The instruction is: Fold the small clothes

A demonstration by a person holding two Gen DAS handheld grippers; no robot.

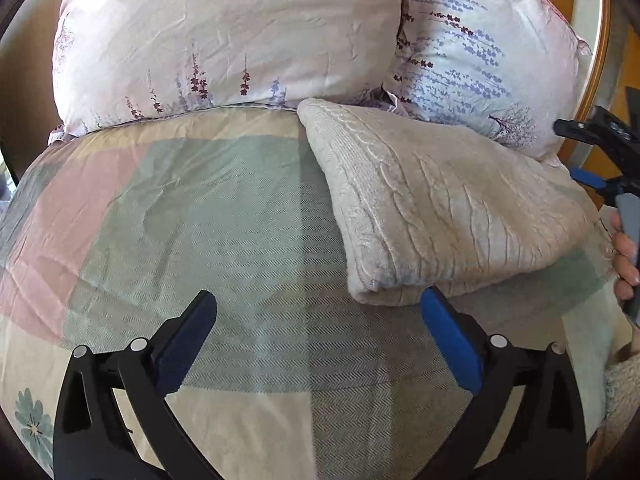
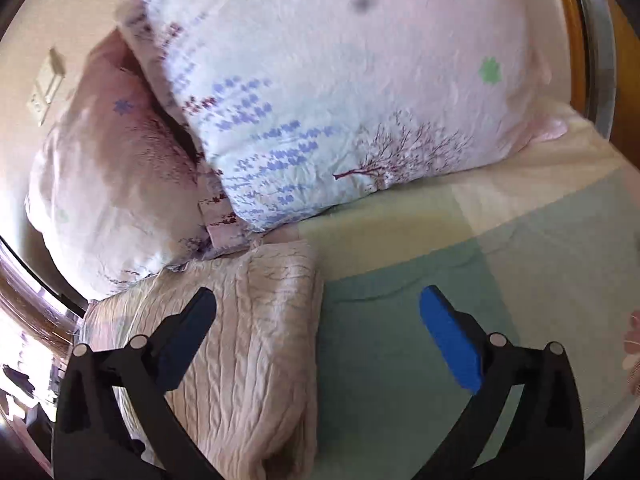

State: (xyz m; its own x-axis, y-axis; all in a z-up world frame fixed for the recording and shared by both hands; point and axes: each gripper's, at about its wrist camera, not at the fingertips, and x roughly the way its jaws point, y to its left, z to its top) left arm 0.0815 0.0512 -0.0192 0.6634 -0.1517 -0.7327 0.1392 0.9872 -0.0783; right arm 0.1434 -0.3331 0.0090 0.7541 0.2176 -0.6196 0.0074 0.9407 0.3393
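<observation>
In the left wrist view, the left gripper is seen with its fingers spread wide apart and nothing held between them. Only the patchwork bedspread of the bed lies between the fingers. The folded cream knit garment is laid just ahead of the right-hand finger, its rolled near edge almost touching that fingertip. Beyond the fingers, two floral pillows are propped at the head of the bed, and the garment's far corner is tucked against them. At the far right of this view, the right gripper is seen beside the garment, held by a hand.

In the right wrist view, the right gripper is likewise shown with its fingers well apart and empty. The knit garment is found under and ahead of the left-hand finger, while bare bedspread lies by the right-hand finger. A pillow is seen ahead.

The garment appears already folded into a compact bundle and set near the pillows, probably so it is kept out of the working area. Both pairs of fingers are judged to be released because the fold looks finished.
</observation>
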